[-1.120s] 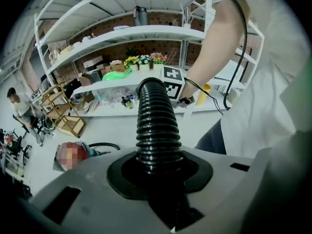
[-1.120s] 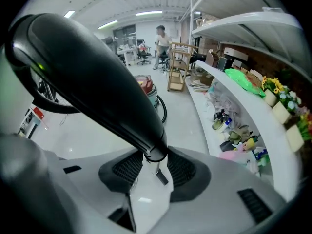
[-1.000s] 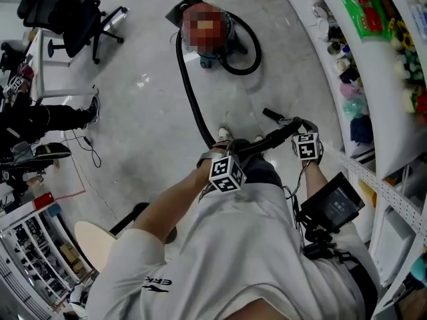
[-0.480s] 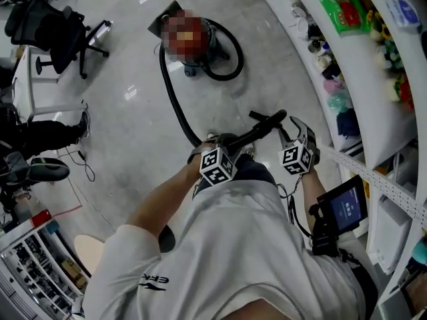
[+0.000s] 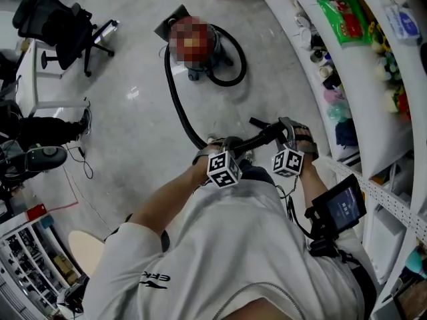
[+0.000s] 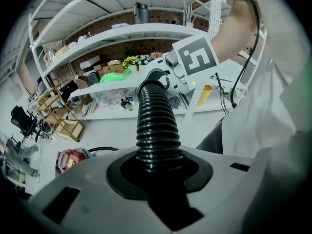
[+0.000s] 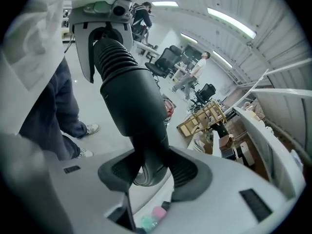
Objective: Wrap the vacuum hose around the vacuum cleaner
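Note:
The red vacuum cleaner (image 5: 215, 51) stands on the floor far ahead, partly under a mosaic patch, and shows small in the left gripper view (image 6: 70, 159). Its black ribbed hose (image 5: 179, 102) loops round the base, then runs back across the floor up to my hands. My left gripper (image 5: 229, 147) is shut on the ribbed part (image 6: 156, 126), the hose standing up between its jaws (image 6: 158, 172). My right gripper (image 5: 285, 129) holds the smooth rigid end (image 7: 129, 101). Its jaws (image 7: 148, 167) have just been opening and still press that end on both sides.
Curved white shelves (image 5: 373, 59) full of goods run along the right, close to my right hand. A black office chair (image 5: 63, 22) and a seated person's legs (image 5: 40, 122) are at the left. A small screen (image 5: 340, 209) hangs at my right hip.
My right gripper has risen and rolled, lifting the hose's rigid end with it. The left gripper has kept its hold and shifted only slightly.

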Demonstrator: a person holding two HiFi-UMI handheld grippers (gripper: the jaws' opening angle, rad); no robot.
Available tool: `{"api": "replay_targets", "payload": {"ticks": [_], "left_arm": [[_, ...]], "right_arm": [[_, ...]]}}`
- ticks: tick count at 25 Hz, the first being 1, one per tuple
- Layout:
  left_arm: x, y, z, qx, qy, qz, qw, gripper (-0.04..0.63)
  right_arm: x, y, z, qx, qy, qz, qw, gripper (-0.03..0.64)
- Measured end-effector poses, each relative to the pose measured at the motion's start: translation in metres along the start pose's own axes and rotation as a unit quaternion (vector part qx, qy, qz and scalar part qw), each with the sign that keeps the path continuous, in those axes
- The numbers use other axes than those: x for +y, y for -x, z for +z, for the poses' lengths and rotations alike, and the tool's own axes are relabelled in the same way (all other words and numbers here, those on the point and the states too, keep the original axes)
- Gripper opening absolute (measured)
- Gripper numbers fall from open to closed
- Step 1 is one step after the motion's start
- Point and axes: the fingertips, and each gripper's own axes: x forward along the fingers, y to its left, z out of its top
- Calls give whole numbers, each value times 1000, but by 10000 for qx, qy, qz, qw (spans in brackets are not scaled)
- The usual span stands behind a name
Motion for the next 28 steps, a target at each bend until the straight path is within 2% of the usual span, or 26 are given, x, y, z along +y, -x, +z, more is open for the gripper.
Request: {"api": "replay_targets", "payload": {"ticks": [6, 17, 20, 24, 28], "left_arm": [[11, 9, -8, -46, -173, 401, 9990, 109], [47, 30, -56, 52, -629, 938, 9936, 141], [58, 32, -78, 233, -692, 1042, 9919, 160], [87, 35, -125, 720, -496, 1356, 9869, 161], [115, 36, -132, 686, -568, 1693, 9815, 161]], "right_arm": [[-10, 6, 12, -119, 97, -185, 9997, 175], [-61, 16, 19, -157, 289, -595, 9977, 175], [-74, 19, 10, -96, 223, -666, 9975, 175], [-99, 26, 0, -94, 61, -778, 9969, 175], [-118, 31, 5, -139, 83, -817, 9965, 175]]}}
